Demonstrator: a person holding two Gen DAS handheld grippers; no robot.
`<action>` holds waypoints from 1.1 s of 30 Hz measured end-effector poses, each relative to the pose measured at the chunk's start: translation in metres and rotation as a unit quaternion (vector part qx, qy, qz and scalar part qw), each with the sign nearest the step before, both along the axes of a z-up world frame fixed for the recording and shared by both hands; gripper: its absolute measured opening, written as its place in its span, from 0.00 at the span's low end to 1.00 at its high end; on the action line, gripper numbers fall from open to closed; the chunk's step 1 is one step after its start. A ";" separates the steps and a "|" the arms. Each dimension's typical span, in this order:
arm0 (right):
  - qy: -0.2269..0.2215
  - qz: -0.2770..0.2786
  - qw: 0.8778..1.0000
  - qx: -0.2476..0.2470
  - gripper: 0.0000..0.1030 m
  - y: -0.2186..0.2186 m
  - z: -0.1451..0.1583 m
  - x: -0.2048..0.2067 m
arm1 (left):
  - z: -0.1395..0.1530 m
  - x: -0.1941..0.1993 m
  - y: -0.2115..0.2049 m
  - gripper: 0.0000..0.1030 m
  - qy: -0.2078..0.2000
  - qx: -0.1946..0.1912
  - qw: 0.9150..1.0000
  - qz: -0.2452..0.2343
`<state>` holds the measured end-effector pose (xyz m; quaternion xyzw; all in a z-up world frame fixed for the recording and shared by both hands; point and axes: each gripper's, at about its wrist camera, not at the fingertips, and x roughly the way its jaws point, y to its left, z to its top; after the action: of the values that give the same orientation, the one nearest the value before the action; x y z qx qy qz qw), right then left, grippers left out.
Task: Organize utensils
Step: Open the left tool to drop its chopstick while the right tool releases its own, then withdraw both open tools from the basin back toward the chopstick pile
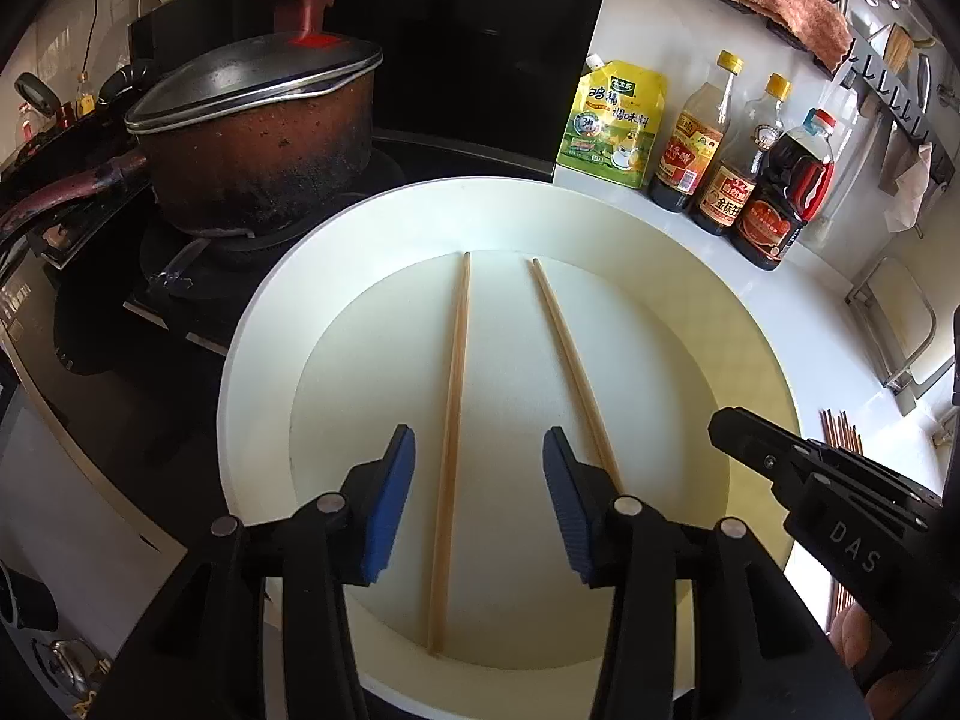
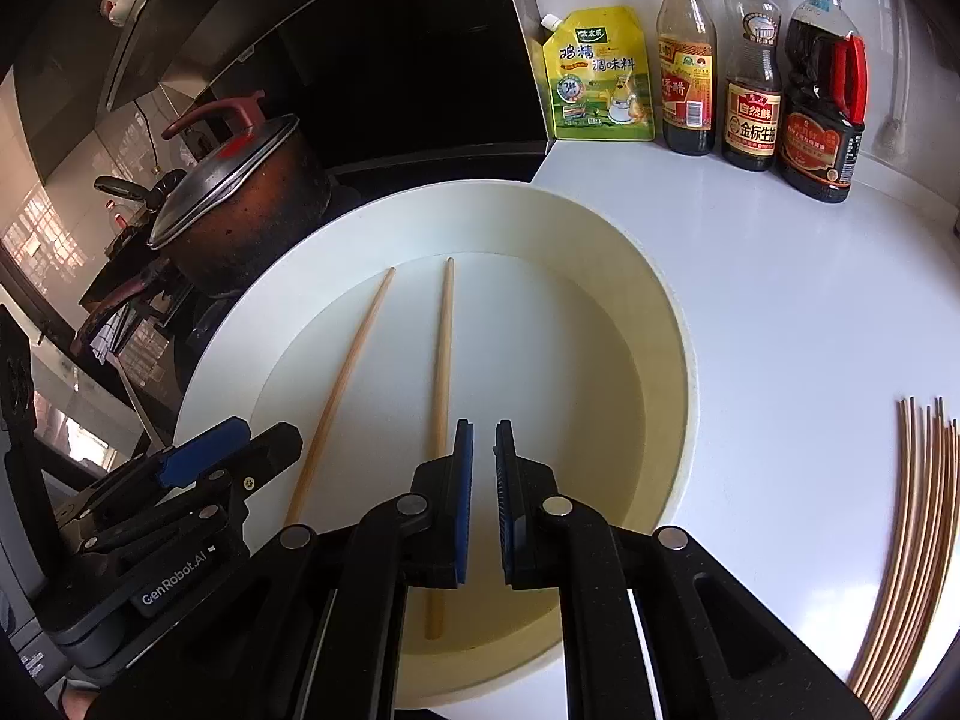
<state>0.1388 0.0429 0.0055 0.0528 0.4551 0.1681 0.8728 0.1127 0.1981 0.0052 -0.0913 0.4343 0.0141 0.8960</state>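
Two wooden chopsticks lie apart in a large white round tray (image 1: pixel 258 324). In the left wrist view my left gripper (image 1: pixel 479 480) is open and empty above the tray, straddling the near part of the left chopstick (image 1: pixel 453 420); the right chopstick (image 1: pixel 570 360) passes under its right finger. My right gripper (image 2: pixel 483 468) is nearly shut with a narrow gap, empty, just right of a chopstick (image 2: pixel 441 372); the other chopstick (image 2: pixel 342 396) lies further left. A bundle of several chopsticks (image 2: pixel 912 540) lies on the white counter to the right.
A lidded brown pot (image 1: pixel 258 144) sits on the stove at left. A yellow seasoning pouch (image 1: pixel 612 120) and three sauce bottles (image 1: pixel 774 192) stand at the back. A wall rack (image 1: pixel 888 90) with utensils hangs at upper right. The right gripper's body (image 1: pixel 840 504) shows at right.
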 end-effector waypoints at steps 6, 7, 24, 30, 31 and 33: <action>-0.014 -0.004 1.000 0.002 0.08 -0.006 0.010 -0.012 | 0.005 -0.011 -0.003 0.46 -0.003 0.006 1.000 0.000; -0.016 -0.005 1.000 0.003 0.09 -0.007 0.011 -0.014 | 0.006 -0.012 -0.004 0.47 -0.004 0.007 1.000 0.000; -0.052 -0.030 0.998 0.012 0.29 -0.043 0.030 -0.049 | 0.025 -0.037 -0.035 0.63 -0.023 0.017 0.999 -0.021; -0.058 -0.052 0.997 0.015 0.35 -0.068 0.032 -0.063 | 0.028 -0.041 -0.055 0.66 -0.027 0.011 0.999 -0.039; -0.059 -0.055 0.997 0.015 0.35 -0.072 0.032 -0.066 | 0.029 -0.042 -0.059 0.66 -0.028 0.010 0.999 -0.044; -0.062 -0.063 0.996 0.014 0.36 -0.082 0.032 -0.071 | 0.030 -0.044 -0.068 0.68 -0.031 0.005 0.998 -0.053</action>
<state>0.0676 -0.0394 0.0378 0.0828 0.3940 0.1218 0.9072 0.0691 0.1305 0.0354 -0.0638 0.4106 -0.0344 0.9089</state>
